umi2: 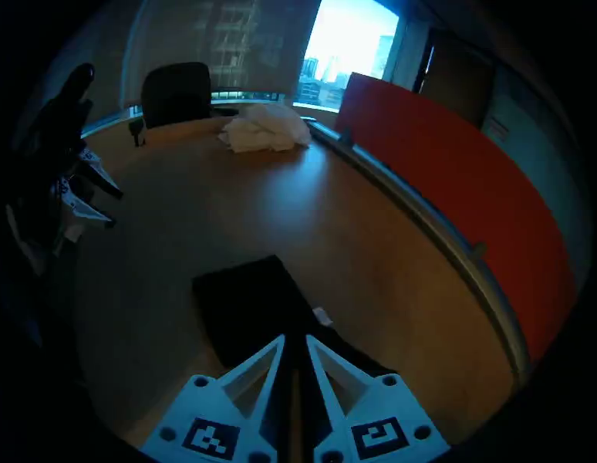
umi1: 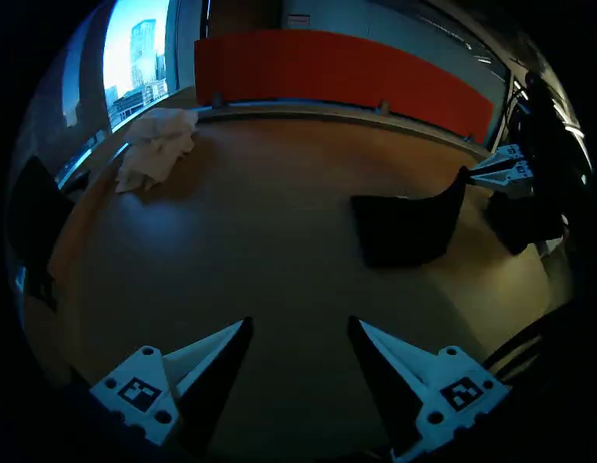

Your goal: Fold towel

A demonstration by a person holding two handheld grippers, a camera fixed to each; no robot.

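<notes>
Towel [umi1: 403, 228] in left gripper view: dark, limp, likely light, right of centre on tabletop [umi1: 260, 231], corner held up by right tool [umi1: 470, 176]; left tool [umi1: 298, 339] wide, empty. Right gripper view: right tool pinches towel edge, lower centre; corners best hold

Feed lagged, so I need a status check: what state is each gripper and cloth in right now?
Dark towel: lying on the table, one corner lifted.
Right gripper: shut on that corner.
Left gripper: open, holding nothing.
White cloth: crumpled in a heap, untouched.
</notes>
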